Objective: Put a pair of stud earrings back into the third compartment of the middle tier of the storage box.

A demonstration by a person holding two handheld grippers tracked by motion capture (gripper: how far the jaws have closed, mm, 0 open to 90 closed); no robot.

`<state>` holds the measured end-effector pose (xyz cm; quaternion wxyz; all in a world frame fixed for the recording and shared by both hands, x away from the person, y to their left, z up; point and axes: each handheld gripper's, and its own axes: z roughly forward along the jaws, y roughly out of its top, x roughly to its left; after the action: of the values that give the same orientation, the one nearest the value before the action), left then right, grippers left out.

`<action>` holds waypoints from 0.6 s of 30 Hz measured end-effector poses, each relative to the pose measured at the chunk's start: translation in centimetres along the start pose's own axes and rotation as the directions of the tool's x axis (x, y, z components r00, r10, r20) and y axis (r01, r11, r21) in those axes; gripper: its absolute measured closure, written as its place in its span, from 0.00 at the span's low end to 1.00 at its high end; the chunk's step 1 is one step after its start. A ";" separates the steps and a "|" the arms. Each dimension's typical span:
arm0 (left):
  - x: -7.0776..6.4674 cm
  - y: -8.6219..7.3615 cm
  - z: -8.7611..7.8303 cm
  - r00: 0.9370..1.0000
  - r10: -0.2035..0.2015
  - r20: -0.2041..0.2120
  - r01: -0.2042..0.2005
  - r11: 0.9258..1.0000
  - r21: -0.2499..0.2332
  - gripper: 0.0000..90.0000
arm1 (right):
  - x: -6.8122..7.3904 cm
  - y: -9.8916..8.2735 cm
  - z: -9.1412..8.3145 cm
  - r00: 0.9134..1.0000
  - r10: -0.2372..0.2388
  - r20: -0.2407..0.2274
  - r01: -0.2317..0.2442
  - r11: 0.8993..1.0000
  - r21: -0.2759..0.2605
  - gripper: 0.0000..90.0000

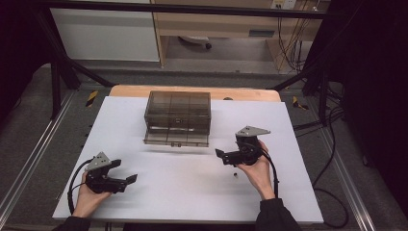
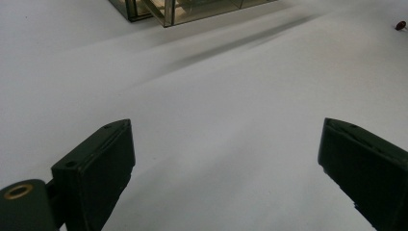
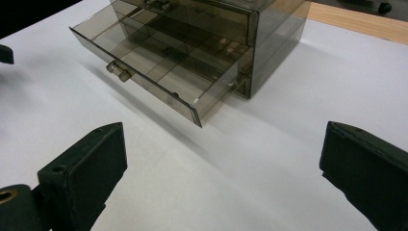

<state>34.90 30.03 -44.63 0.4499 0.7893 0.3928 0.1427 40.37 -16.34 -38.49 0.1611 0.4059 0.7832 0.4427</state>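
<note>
Lab, metal rig frame (image 1: 57,82), loose cables (image 1: 288,43)

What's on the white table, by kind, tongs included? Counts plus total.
Smoky transparent plastic drawer cabinet, bottom drawer pulled out: 1
Black two-jaw tongs: 2, left and right, both open and holding nothing
Small dark object on the table surface near the right hand, too small to identify: 1
Total: 4
</note>
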 end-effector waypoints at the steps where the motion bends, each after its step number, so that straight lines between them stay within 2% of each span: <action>1: 0.0 0.0 0.0 1.000 0.000 0.001 0.000 1.000 0.000 0.06 | -0.2 -0.3 -0.2 1.000 -0.001 0.004 0.001 1.000 0.003 0.04; 4: 0.0 0.0 0.0 1.000 -0.001 0.001 0.001 1.000 -0.001 0.06 | -0.6 -1.0 -0.8 1.000 -0.005 0.013 0.004 1.000 0.013 0.04; 9: 0.0 0.0 0.1 1.000 -0.003 0.000 0.003 1.000 0.000 0.06 | -1.2 -2.3 -1.9 1.000 0.016 0.019 -0.016 1.000 0.021 0.04; 18: -0.1 0.0 0.1 1.000 0.000 -0.001 0.000 1.000 0.001 0.06 | -1.9 -4.6 -2.6 0.999 0.026 0.037 -0.027 0.999 0.039 0.04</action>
<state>34.92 29.94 -44.68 0.4493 0.7894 0.3931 0.1428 37.67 -20.58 -40.99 0.1613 0.4273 0.7832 0.4219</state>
